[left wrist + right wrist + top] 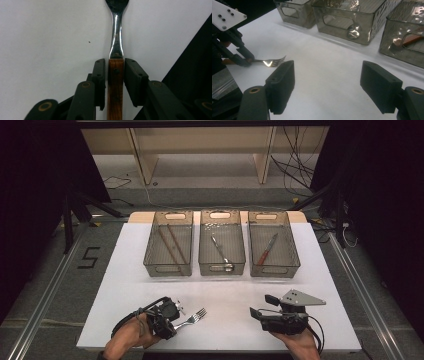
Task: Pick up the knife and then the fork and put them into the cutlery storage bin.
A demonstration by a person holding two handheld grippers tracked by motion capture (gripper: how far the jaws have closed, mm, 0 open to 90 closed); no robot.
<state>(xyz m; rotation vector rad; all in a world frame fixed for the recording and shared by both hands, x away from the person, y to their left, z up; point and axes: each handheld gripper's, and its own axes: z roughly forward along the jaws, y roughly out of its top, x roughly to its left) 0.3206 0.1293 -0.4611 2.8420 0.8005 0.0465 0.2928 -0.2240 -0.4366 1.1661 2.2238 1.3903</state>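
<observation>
One fork (pixel 192 318) lies flat on the white bench (pixel 225 290) near its front edge, at the person's left, with its wooden handle between the jaws of the left tool (pixel 172 316). In the left gripper view the two black pads flank the handle closely: the right pad looks to be touching the wood, while a thin slit remains on the left, so the grip does not yet look firm. The right tool (pixel 260 313) rests well apart on the right side, its jaws wide and holding nothing.

The main risk, as I judge it, is a poor hold. The pads sit at the very top of the wooden part, just below the metal neck, so a lift could let the heavier head tip down or the fork swivel between the pads. Uneven contact could also nudge the handle sideways on the smooth surface.

The fork's long axis runs along the left tool's own line. From above, the tines point away and to the right, toward the three bins (pixel 221 243) at the back.
</observation>
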